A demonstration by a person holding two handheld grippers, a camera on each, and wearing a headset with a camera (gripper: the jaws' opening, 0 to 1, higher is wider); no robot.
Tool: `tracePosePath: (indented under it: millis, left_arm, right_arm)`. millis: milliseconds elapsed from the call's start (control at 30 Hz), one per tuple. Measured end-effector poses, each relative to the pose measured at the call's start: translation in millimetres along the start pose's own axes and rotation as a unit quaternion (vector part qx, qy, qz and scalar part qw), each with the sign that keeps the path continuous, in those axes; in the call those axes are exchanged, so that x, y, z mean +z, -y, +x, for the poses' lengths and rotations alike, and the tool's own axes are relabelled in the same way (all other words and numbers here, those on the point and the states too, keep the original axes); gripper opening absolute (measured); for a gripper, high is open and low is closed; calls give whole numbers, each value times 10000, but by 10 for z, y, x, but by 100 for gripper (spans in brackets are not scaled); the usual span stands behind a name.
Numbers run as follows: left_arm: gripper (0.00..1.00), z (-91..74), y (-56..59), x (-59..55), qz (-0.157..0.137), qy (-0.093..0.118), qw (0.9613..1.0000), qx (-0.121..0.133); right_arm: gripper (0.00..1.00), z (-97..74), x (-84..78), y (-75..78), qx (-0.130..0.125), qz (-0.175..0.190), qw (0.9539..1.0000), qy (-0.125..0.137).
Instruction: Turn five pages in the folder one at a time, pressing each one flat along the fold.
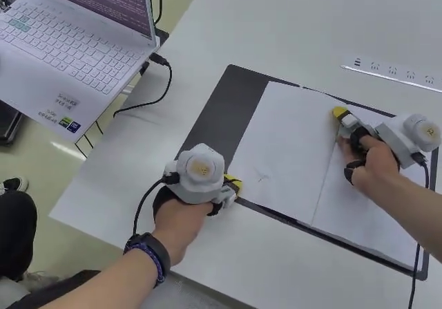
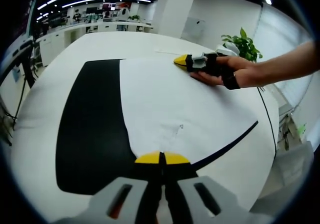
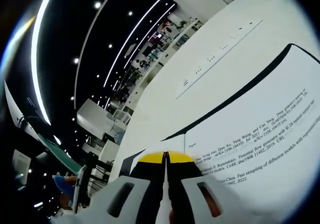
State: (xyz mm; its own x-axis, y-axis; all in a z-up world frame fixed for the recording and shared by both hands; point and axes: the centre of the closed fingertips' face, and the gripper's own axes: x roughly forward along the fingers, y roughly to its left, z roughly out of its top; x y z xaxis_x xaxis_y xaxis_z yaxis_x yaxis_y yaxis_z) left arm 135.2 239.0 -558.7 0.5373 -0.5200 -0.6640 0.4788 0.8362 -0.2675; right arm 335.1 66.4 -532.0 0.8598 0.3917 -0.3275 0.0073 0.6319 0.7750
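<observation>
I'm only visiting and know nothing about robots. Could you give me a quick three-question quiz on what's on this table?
1. True or false: the laptop lies apart from the open folder.
2. Fill in: the left gripper has its jaws ___.
3. The right gripper has its tip at: A the white page, B the laptop, C the left gripper.
Key: 1 true; 2 shut; 3 A.

Left claw (image 2: 161, 157) closed; right claw (image 3: 165, 156) closed.
</observation>
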Motion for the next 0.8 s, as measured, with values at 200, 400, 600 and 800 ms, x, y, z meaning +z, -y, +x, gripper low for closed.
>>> tracePosePath:
  millis: [200,400,600,800]
  left_arm:
    - [0,-1,-1,2,-56,10,10000,3]
    - [0,-2,-2,-1,-65,20,10000,-3]
    - [0,-5,-6,-3,-95,72,9999,12]
    - [0,-3,-6,-5,-100,89,9999,11]
  right_arm:
    - [0,91,53,116,34,121,9999,74]
    - [0,106,47,191,13,112,9999,93]
    - [0,-26,-93,149,170,2,9998,-99]
    - [0,-205,-233,111,426,170,9988,-154]
